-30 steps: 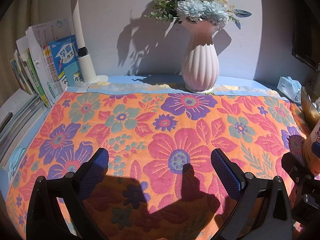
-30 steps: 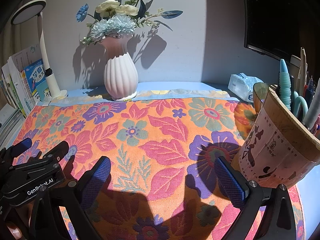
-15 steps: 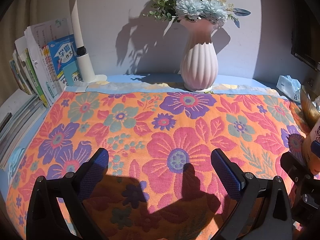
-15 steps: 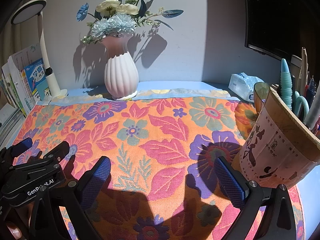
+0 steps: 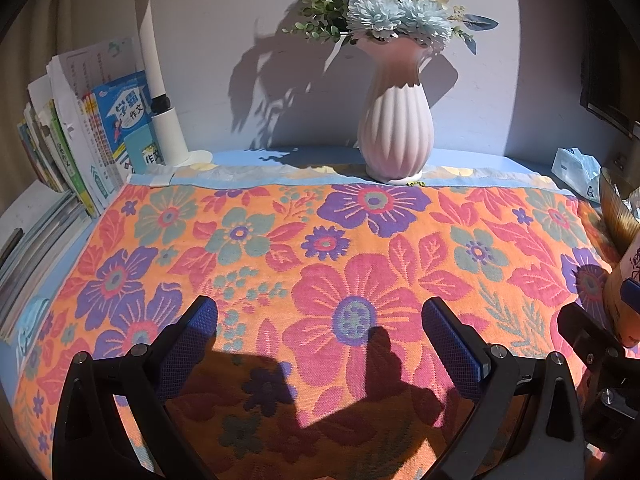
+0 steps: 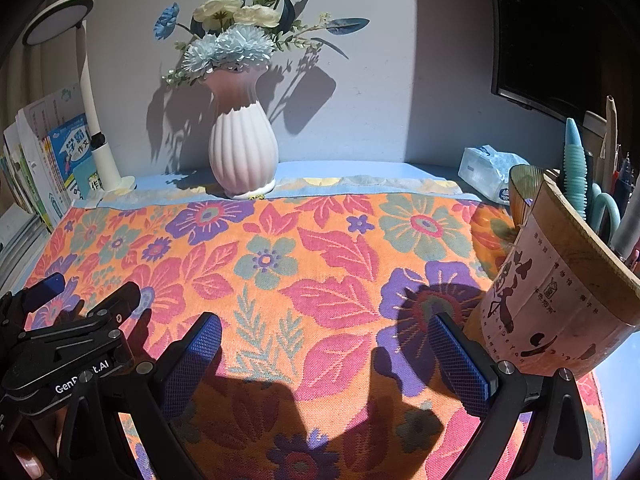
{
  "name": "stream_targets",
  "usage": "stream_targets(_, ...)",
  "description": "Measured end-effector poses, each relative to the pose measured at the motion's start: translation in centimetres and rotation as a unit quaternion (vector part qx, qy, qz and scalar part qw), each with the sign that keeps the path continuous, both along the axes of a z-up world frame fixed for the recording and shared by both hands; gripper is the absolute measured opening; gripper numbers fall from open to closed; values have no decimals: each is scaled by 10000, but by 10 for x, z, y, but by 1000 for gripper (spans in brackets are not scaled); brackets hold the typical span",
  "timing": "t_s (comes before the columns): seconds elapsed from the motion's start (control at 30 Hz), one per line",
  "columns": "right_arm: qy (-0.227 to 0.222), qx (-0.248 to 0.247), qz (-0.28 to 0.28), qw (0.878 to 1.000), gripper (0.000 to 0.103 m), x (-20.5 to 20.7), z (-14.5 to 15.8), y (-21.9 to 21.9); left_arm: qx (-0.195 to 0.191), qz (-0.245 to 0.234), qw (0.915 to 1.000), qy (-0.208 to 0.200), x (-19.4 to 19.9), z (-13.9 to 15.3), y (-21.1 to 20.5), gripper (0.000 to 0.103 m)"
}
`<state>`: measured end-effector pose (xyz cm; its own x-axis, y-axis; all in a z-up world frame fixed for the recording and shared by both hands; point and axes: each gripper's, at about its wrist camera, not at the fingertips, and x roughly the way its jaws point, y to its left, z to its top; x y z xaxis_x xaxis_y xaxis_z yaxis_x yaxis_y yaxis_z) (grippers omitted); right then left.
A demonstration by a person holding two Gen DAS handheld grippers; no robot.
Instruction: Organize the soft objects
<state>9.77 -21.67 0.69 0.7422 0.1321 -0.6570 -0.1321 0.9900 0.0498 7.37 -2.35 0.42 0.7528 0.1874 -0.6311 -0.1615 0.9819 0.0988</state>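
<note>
An orange towel with big pink, purple and teal flowers (image 5: 320, 256) (image 6: 304, 248) lies spread flat over the desk. My left gripper (image 5: 320, 316) hovers open above its near half, blue pads wide apart, nothing between them. My right gripper (image 6: 324, 336) is open too, over the towel's right near part, its right finger close to a paper-wrapped pen holder (image 6: 560, 300). The left gripper's body (image 6: 68, 344) shows at the lower left of the right wrist view.
A pink ribbed vase of flowers (image 5: 396, 128) (image 6: 242, 148) stands on the towel's far edge. A white desk lamp (image 5: 160, 92) and upright books (image 5: 88, 140) are at the far left. A tissue pack (image 6: 492, 176) sits at the far right, a dark monitor (image 6: 552, 40) behind it.
Both views have shifted only slightly; the vase sits a touch further left in the left wrist view. Both grippers stay open at the same width.
</note>
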Motion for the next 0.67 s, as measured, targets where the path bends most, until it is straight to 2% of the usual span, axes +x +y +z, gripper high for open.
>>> stream_targets(0.43,1,-4,-2,10000,103,0,0,0,16,-26,10000,19,0,-1,0,102)
stream_targets(0.67,4,-5,1,10000,103,0,0,0,178,74,9997,-149,-2,2,2,102)
